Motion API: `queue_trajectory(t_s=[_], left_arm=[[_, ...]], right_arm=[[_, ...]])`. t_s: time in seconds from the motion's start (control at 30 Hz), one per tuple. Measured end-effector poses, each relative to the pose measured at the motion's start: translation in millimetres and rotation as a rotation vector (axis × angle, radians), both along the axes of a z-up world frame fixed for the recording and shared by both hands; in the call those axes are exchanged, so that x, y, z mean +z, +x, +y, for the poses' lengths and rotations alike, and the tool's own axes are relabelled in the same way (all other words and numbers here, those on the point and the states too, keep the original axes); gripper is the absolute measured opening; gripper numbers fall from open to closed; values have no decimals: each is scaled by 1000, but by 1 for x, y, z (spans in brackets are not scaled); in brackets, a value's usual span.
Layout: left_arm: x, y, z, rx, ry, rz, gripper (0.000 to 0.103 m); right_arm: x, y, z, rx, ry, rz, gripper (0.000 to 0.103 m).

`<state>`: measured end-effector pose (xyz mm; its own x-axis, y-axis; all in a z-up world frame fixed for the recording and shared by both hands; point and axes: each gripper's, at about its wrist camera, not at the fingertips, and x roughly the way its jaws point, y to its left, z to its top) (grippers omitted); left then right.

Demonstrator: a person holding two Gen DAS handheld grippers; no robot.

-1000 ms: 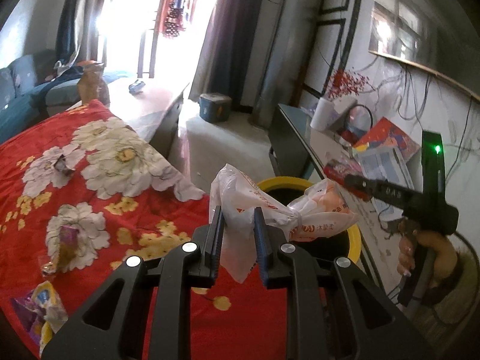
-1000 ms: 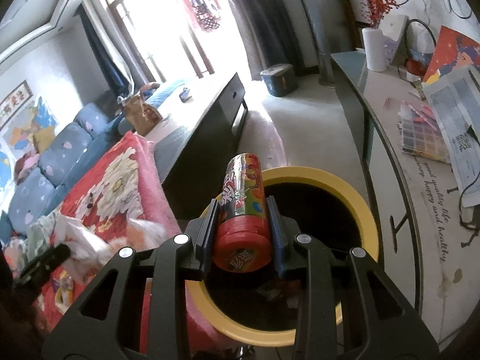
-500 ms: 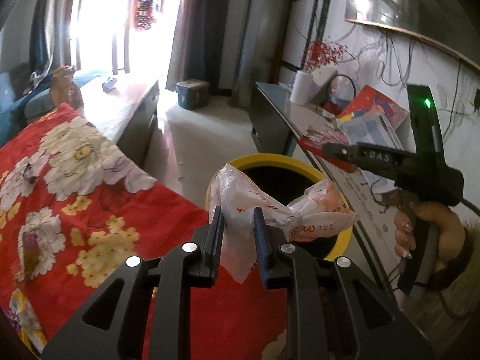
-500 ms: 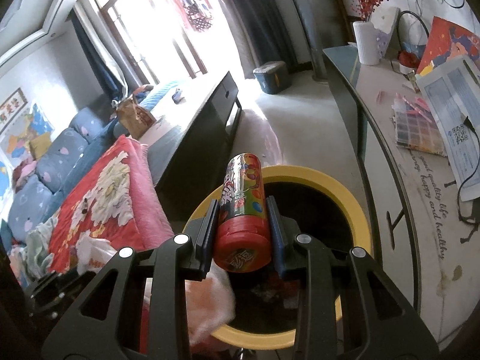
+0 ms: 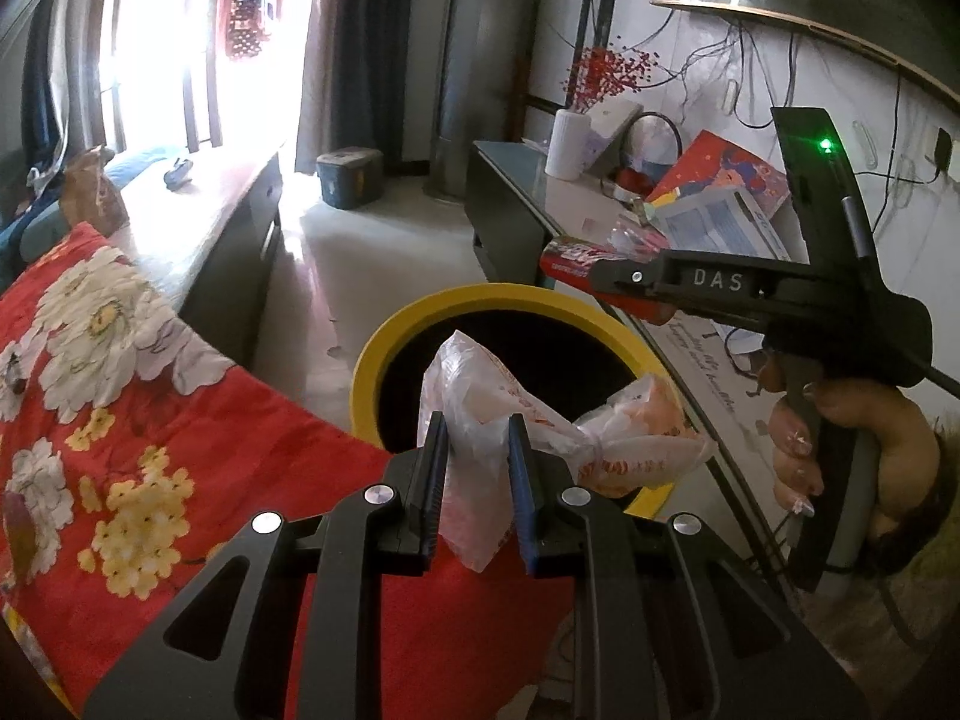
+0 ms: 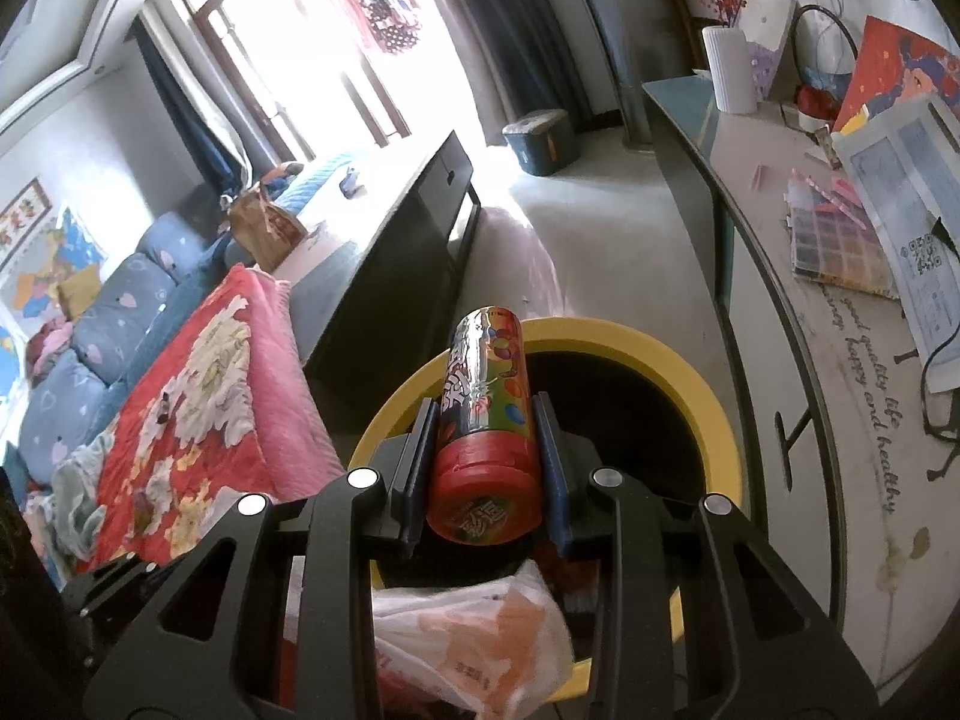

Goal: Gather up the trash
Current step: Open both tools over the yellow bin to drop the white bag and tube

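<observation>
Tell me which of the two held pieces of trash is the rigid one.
The colourful candy tube with the red cap, clamped in the right gripper over the yellow-rimmed bin. The left gripper holds a soft, crumpled white plastic bag instead.

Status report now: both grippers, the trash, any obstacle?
Left gripper shut on crumpled white plastic bag. Right gripper shut on red-capped candy tube. Both above yellow-rimmed black bin. Nothing blocks.

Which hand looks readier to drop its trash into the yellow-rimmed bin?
Probably the right gripper: its colourful candy tube hangs over the yellow-rimmed bin opening. The left gripper's white plastic bag sits nearer the rim.
</observation>
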<state>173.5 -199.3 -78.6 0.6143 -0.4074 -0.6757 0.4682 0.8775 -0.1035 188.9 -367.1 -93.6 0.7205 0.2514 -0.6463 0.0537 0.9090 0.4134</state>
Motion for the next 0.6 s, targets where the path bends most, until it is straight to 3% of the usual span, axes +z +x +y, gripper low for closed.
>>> queue_trajectory(t_s=[0.1, 0.17, 0.2, 0.23, 0.27, 0.4, 0.6], left_arm=[[0, 5, -8, -11, 0, 0, 19], [0, 8, -13, -19, -5, -6, 24], [0, 8, -13, -16, -12, -10, 36], [1, 9, -12, -4, -19, -14, 47], [1, 9, -11, 4, -25, -18, 66], [6, 8, 2, 42, -75, -27, 88], [20, -1, 32, 133, -117, -79, 96]], right_arm=[[-2, 1, -2, 1, 13, 11, 25], [-4, 1, -6, -13, 38, 19, 42], [-5, 0, -9, -36, 40, 16, 53], [-4, -1, -11, -48, 34, 10, 54], [-4, -1, -11, -49, 29, 10, 55], [-4, -2, -13, -68, 17, 8, 61], [-2, -4, -4, -45, -5, -1, 65]])
